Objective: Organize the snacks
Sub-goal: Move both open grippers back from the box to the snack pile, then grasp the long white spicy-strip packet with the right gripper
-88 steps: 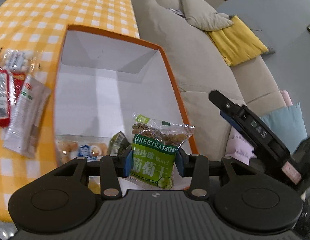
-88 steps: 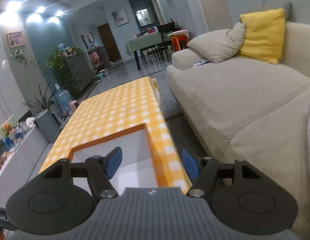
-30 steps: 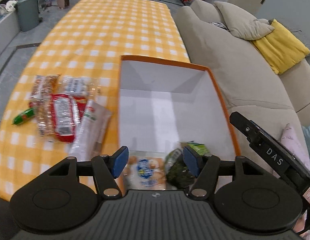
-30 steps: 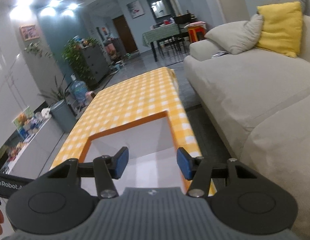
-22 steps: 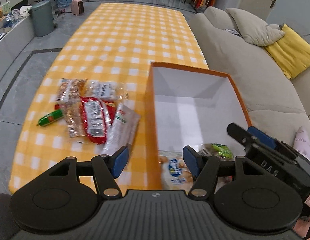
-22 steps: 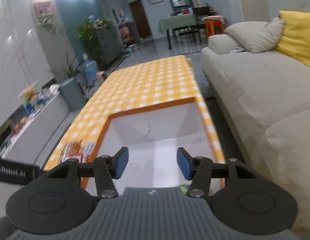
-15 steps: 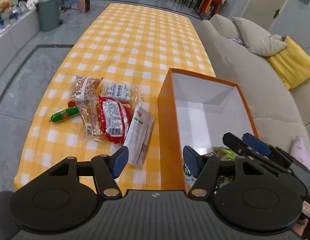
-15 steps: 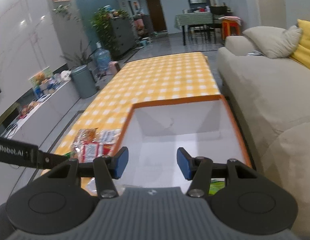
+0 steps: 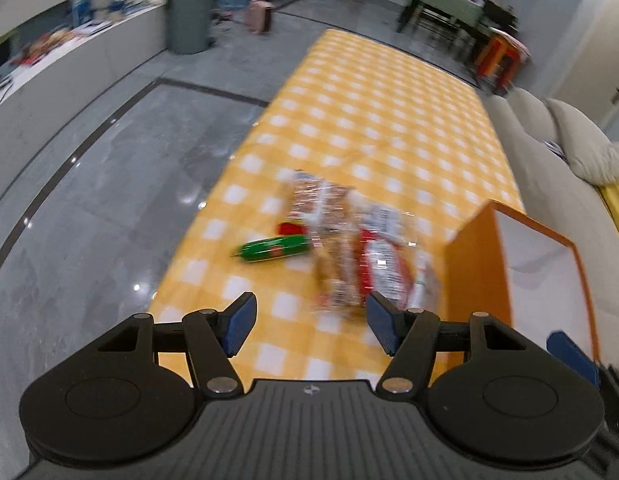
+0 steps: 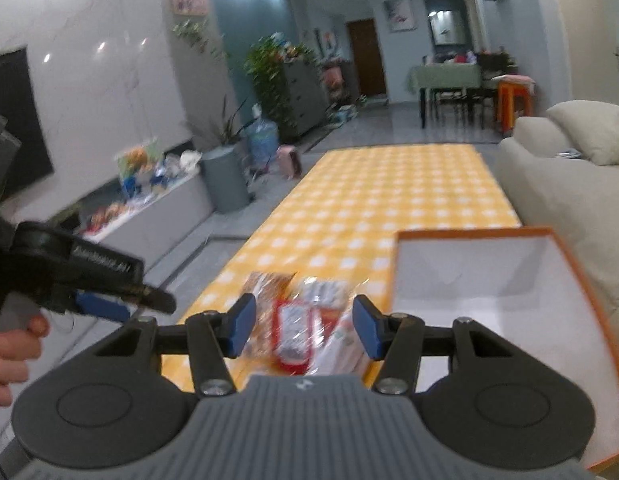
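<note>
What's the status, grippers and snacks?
Left gripper open, empty. Right gripper open, empty. Snack pile on checkered table, left of orange box. Nothing blocks the pile.

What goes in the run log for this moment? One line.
left gripper: open, empty | right gripper: open, empty | snacks: on table beside box

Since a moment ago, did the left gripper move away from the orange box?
Yes. The left gripper swung left: the orange box now sits at the right edge, snack pile ahead.
</note>
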A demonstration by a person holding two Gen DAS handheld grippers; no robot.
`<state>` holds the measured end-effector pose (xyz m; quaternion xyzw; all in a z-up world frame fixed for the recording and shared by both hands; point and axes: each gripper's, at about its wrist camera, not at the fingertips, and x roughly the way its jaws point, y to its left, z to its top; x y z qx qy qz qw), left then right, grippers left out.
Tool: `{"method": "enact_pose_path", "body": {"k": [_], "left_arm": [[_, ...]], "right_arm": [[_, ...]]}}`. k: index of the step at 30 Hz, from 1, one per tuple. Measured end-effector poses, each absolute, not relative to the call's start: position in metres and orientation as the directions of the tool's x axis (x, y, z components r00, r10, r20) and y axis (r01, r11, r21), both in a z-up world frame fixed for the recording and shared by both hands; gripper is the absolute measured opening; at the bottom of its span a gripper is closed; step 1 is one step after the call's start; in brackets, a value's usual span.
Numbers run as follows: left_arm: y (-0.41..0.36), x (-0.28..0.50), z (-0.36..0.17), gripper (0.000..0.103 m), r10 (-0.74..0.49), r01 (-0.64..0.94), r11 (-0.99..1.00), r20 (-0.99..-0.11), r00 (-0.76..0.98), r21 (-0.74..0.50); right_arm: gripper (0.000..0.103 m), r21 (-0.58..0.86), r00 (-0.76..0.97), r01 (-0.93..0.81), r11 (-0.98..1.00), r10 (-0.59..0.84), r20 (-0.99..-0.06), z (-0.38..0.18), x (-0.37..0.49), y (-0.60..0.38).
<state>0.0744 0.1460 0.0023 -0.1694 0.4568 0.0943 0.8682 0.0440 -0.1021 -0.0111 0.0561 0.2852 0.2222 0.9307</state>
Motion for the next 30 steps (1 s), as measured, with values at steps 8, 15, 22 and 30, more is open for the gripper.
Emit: {"method": "enact_pose_path", "body": {"k": [8,15,22,30], "left_arm": [[0.185,0.074,-0.031,0.073,-0.117,-0.352,0.862,-0.821,0.559,-0.363],[0.19,0.083,-0.056,0.073,-0.176,-0.34,0.851,-0.828,0.532,-0.4],[0.192,0.09,-0.071,0.073,-0.199,-0.341,0.851,-0.846,0.495,-0.4],[0.194,0.093,-0.078,0.073,-0.204,-0.36,0.844,-0.859,0.47,-0.397]], "right_arm": [[0.053,-0.063,0.776,-0.361,0.931,0.262,-0.574,-0.057,0.033,-0.024],[0.053,-0.269,0.797,-0.341,0.901,0.125,-0.591,-0.105,0.039,0.009],[0.053,-0.428,0.823,-0.269,0.863,-0.025,-0.567,-0.137,0.049,0.031],[0.055,-0.512,0.812,-0.245,0.824,-0.114,-0.572,-0.162,0.066,0.042]]}}
